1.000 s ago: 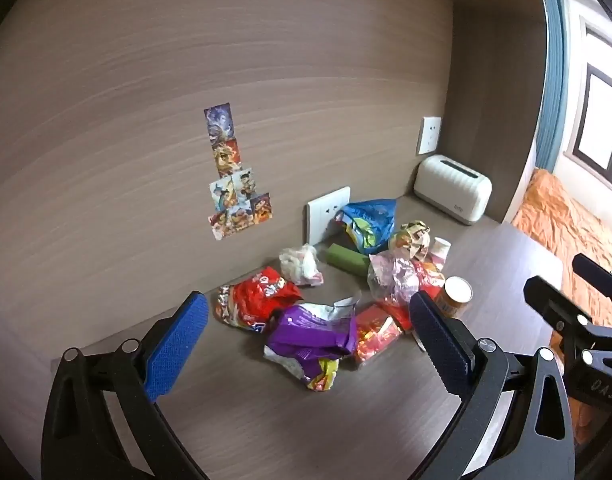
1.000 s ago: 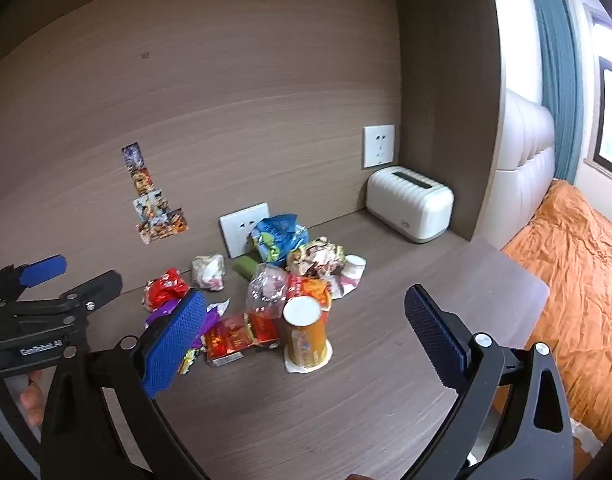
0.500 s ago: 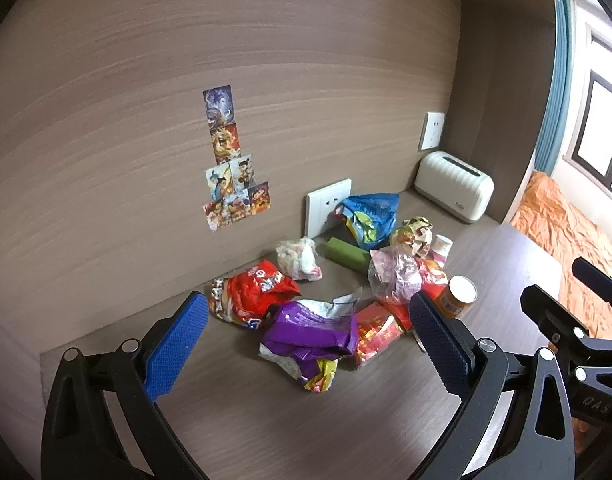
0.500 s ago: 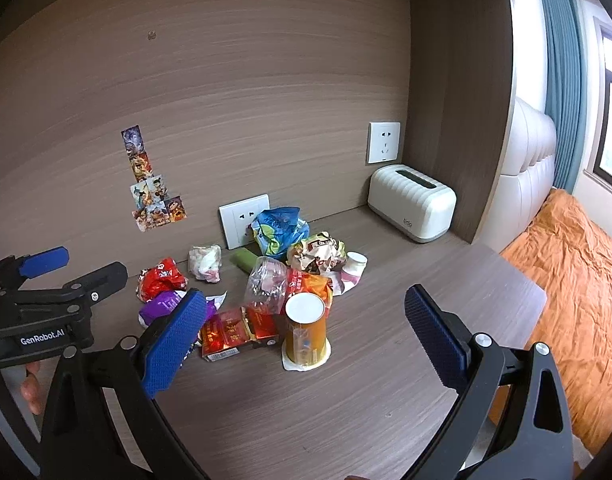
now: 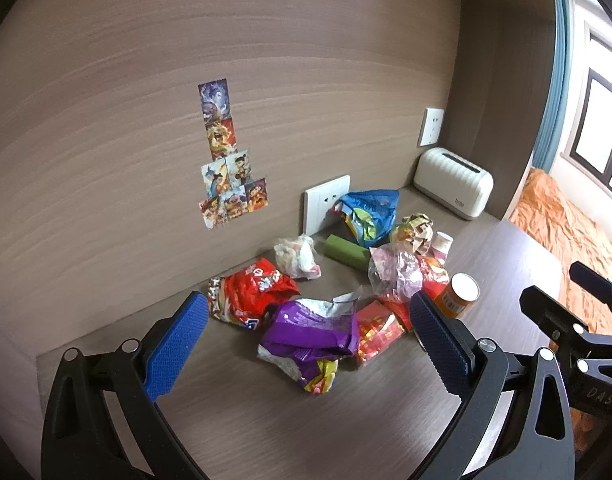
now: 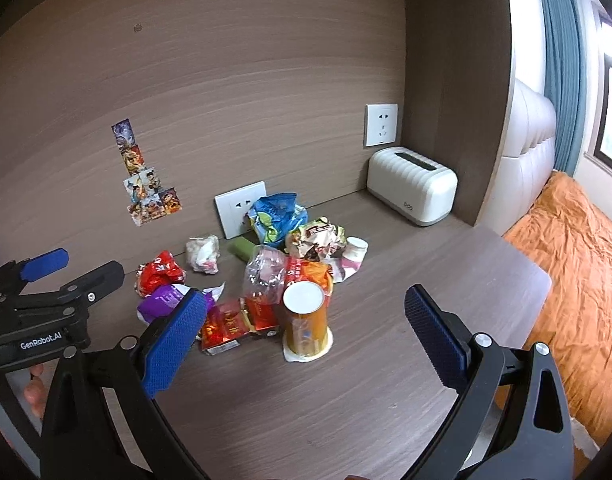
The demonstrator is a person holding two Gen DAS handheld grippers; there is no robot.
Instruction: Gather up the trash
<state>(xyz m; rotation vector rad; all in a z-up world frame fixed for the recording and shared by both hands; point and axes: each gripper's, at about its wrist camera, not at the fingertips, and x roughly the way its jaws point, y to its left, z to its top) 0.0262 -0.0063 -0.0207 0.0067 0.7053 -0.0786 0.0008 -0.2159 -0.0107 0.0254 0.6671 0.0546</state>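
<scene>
A heap of trash lies on the wooden desk by the wall. It holds a purple wrapper (image 5: 310,330), a red snack bag (image 5: 252,292), a red packet (image 6: 226,326), a blue bag (image 6: 276,216), a crumpled clear bag (image 6: 266,272), a white wad (image 6: 204,252), a green tube (image 5: 344,250) and an upright orange cup (image 6: 306,320). My left gripper (image 5: 306,344) is open and empty, just short of the purple wrapper. My right gripper (image 6: 306,340) is open and empty, in front of the orange cup.
A white ribbed box (image 6: 412,190) stands at the back right corner. Two wall sockets (image 6: 240,208) and stickers (image 5: 226,160) are on the wall. The desk edge (image 6: 538,292) drops to an orange bed (image 6: 578,260) on the right.
Both views have tilted up slightly and the trash sits lower in frame. Both grippers stay open and empty.
</scene>
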